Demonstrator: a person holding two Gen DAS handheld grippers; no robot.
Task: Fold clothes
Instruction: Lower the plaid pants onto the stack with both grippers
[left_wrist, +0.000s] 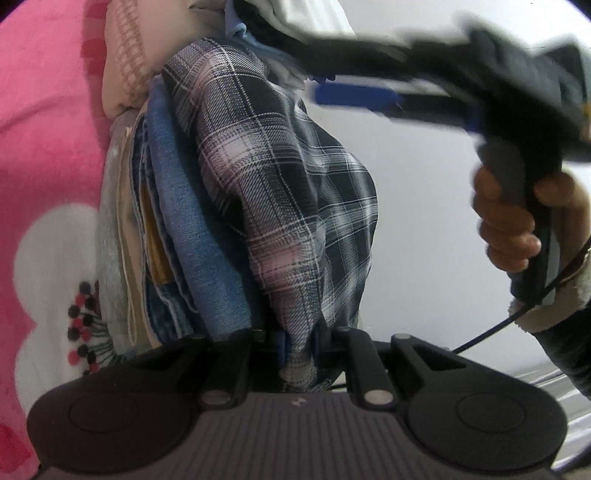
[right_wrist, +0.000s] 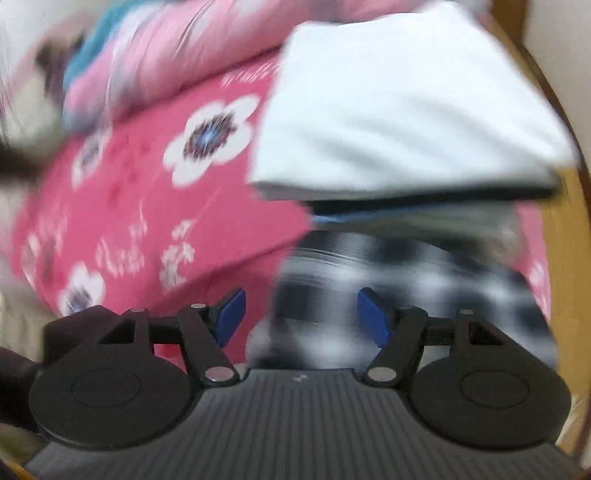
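Between the left gripper (left_wrist: 298, 341) pads, bunched plaid shirt (left_wrist: 273, 192) pinched, right gripper (right_wrist: 301, 318) spread apart.

A pink plush bedspread (right_wrist: 122, 206) printed with white flowers covers most of the left half of the right wrist view, and a rumpled pink fold of bedding (right_wrist: 177, 44) lies across the upper left, badly blurred. In the left wrist view the same spread (left_wrist: 44, 140) fills the left edge, with one large white flower (left_wrist: 55, 258) at lower left. A plain pale grey-white wall (left_wrist: 417, 206) takes up the right centre of that view, evenly and softly lit. A curved wooden edge (right_wrist: 576, 236), likely a bed frame, runs down the right side of the right wrist view, with a pale wall (right_wrist: 554, 26) behind it at upper right
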